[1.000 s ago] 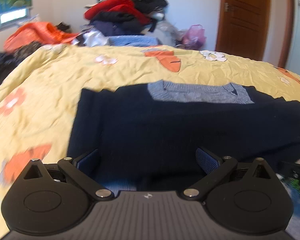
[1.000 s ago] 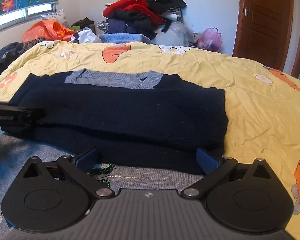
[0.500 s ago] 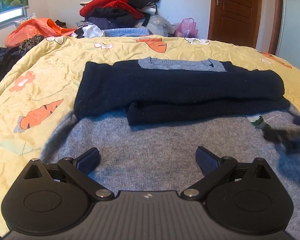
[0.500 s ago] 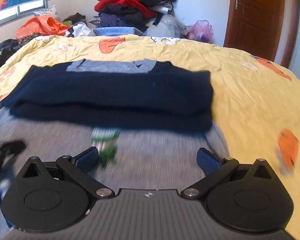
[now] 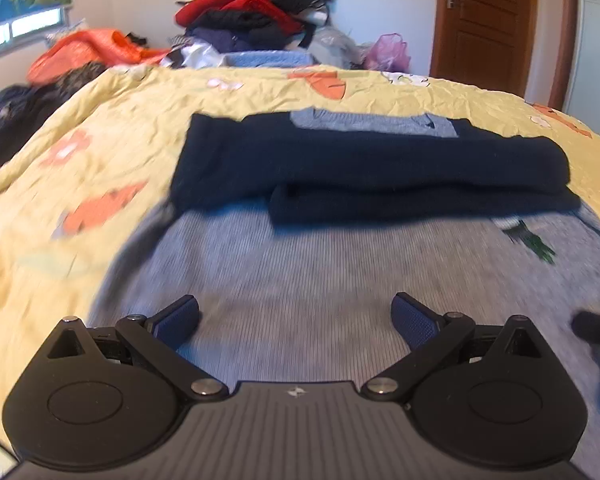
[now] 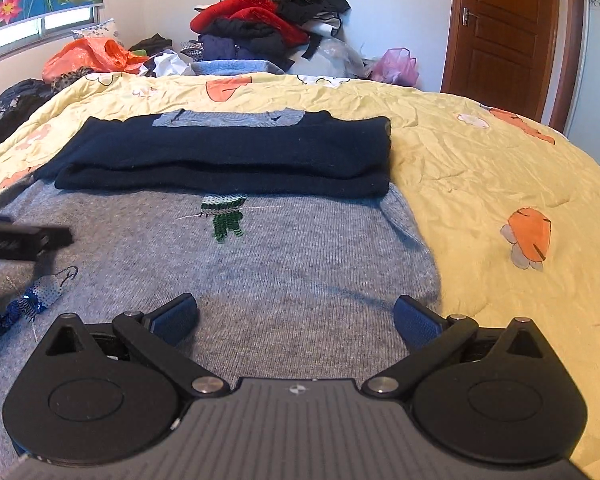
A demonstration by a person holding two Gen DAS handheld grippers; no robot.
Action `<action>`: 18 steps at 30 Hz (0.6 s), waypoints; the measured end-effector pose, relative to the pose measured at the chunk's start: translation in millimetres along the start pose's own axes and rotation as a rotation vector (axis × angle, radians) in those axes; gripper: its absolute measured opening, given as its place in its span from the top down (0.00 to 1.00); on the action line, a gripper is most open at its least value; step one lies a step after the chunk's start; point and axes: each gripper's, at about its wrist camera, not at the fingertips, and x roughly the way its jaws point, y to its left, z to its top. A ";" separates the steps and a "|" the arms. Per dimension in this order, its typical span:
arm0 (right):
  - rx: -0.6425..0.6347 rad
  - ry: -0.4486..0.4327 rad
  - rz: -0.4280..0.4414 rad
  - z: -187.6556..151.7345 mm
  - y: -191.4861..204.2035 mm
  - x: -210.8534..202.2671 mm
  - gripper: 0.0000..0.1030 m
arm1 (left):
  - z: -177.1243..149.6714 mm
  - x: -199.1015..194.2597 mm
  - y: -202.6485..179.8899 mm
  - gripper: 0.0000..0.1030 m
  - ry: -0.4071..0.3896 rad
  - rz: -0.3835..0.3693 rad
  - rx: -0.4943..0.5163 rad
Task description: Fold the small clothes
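Note:
A small grey sweater [image 5: 320, 272] [image 6: 284, 264] with navy sleeves lies flat on the yellow bedspread [image 5: 100, 148] [image 6: 500, 168]. Both navy sleeves [image 5: 380, 168] [image 6: 236, 152] are folded across its chest, below the grey collar [image 6: 228, 118]. A green embroidered figure [image 6: 226, 216] [image 5: 528, 238] shows on the front. My left gripper [image 5: 296, 318] hovers open over the sweater's lower left body. My right gripper [image 6: 296, 318] hovers open over the lower right body, near the hem edge. Neither holds anything. The left gripper's dark side [image 6: 24, 238] shows at the left of the right wrist view.
A tall pile of red, black and navy clothes [image 6: 268, 16] stands beyond the bed's far edge, with an orange bag [image 6: 88, 56] to its left and a pink bag [image 6: 394, 66] to its right. A brown door [image 6: 504, 36] is at the back right.
Both grippers have pulled back toward me from the folded sleeves, so the grey body of the sweater now fills the foreground. Both stay open and empty.

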 end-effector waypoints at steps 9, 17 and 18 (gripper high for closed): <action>0.001 -0.001 0.000 -1.4 -0.5 -0.6 0.00 | -40.6 -41.0 9.1 0.00 -0.042 -0.046 -0.021; -0.005 -0.002 -0.010 -20.3 5.8 -24.7 0.00 | -40.8 -39.9 4.7 0.00 -0.038 -0.030 -0.004; -0.007 -0.002 -0.002 -22.1 5.7 -27.1 0.00 | -40.7 -39.6 4.5 0.00 -0.038 -0.029 -0.003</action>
